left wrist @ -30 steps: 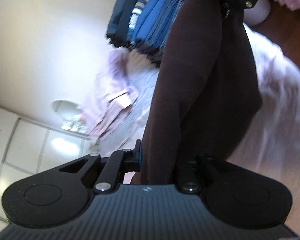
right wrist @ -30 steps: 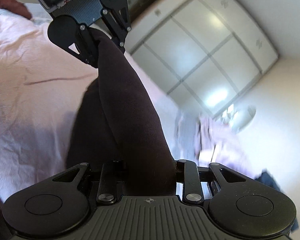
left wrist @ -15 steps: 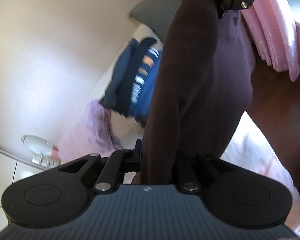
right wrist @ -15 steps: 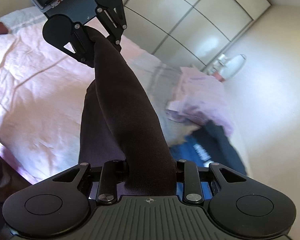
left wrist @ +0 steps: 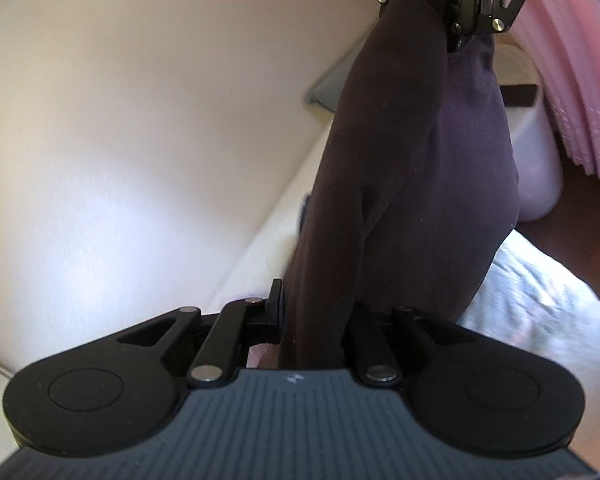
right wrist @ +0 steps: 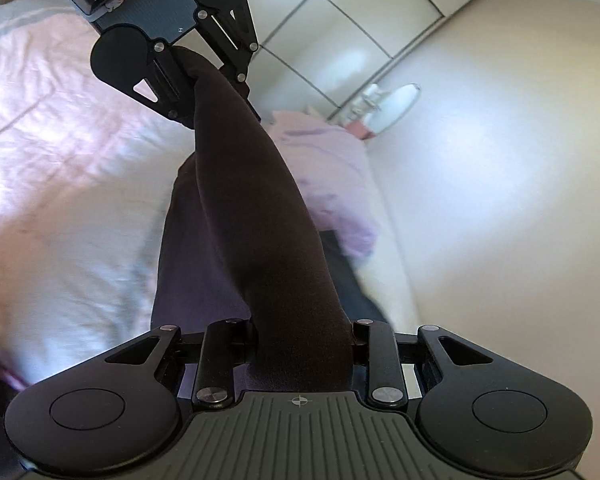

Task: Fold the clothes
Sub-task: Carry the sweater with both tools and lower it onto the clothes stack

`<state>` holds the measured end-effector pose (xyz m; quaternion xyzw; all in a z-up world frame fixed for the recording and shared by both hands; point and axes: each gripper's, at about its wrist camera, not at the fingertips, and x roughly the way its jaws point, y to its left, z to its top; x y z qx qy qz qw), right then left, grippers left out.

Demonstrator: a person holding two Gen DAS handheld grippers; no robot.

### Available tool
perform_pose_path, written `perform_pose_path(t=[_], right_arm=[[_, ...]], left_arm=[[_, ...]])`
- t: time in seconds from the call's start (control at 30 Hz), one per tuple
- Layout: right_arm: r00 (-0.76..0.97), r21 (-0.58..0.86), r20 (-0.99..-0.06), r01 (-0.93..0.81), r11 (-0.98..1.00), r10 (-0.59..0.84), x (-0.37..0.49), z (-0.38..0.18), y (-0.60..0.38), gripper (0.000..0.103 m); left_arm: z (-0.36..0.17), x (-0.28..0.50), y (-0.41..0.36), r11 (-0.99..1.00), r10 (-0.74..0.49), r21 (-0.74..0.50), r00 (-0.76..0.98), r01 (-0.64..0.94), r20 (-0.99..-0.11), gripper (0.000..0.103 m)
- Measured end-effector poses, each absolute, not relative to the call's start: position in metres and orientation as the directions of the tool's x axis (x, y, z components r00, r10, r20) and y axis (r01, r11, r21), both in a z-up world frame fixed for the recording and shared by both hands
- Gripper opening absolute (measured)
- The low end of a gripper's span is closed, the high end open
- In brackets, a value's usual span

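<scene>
Opposed wrist views (shared garment (left wrist: 412, 184))

The left gripper (left wrist: 314, 320) and the right gripper (right wrist: 302, 344) face each other across a gap — each one's jaws are clamped on an end of the same dark garment (left wrist: 412, 184), held raised between them.

Both views are swinging across the room. In the left wrist view, the stack of blue clothes and the lilac garment are dropping out of sight, while bare wall (left wrist: 132, 128) is filling the 9 o'clock side and a white bin (left wrist: 536, 148) with pink curtains (left wrist: 572, 80) is coming in at 2 o'clock. In the right wrist view, the lilac garment (right wrist: 332, 176) is sliding toward centre, and the wardrobe doors (right wrist: 340, 20) are retreating to 12 o'clock.
</scene>
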<state>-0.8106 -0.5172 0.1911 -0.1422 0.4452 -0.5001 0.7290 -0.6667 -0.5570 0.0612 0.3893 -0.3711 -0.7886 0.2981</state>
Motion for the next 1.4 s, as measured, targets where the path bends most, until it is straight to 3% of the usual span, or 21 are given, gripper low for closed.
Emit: perform_pose_path(t=[0.17, 0.43, 0.53, 0.6, 0.77, 0.83, 1.17, 1.4], right_arm=[[0.070, -0.684, -0.467, 0.603, 0.410, -0.881, -0.845, 0.226, -0.578, 0.029], [0.110, -0.788, -0.347, 0.503, 0.354, -0.931, -0.922, 0.261, -0.753, 0.029], [0.131, -0.823, -0.285, 0.473, 0.313, -0.949, -0.945, 0.249, -0.808, 0.029], [0.150, -0.835, -0.266, 0.458, 0.305, -0.952, -0.956, 0.222, -0.827, 0.029], [0.165, -0.769, -0.471, 0.404, 0.495, -0.866, -0.964, 0.078, -0.824, 0.029], [0.163, -0.718, -0.569, 0.378, 0.584, -0.806, -0.956, 0.025, -0.820, 0.029], [0.102, -0.759, -0.549, 0.353, 0.546, -0.829, -0.954, -0.005, -0.788, 0.035], [0.032, -0.685, -0.588, 0.511, 0.519, -0.808, -0.930, -0.025, -0.779, 0.035]], left_arm=[[0.086, -0.701, -0.639, -0.497, -0.784, 0.839, -0.530, 0.221, -0.324, 0.010], [0.114, -0.773, -0.795, -0.355, -0.885, 0.871, -0.421, 0.339, -0.198, 0.010], [0.088, -0.792, -0.831, -0.314, -0.908, 0.892, -0.378, 0.326, -0.181, 0.010], [0.046, -0.799, -0.845, -0.354, -0.902, 0.884, -0.360, 0.306, -0.237, 0.010], [-0.117, -0.807, -0.836, -0.534, -0.817, 0.843, -0.298, 0.065, -0.494, 0.010], [-0.144, -0.804, -0.822, -0.509, -0.827, 0.859, -0.308, 0.054, -0.470, 0.007], [-0.144, -0.793, -0.829, -0.488, -0.842, 0.863, -0.330, 0.128, -0.427, 0.009], [-0.162, -0.782, -0.820, -0.490, -0.840, 0.856, -0.352, 0.164, -0.413, 0.008]])
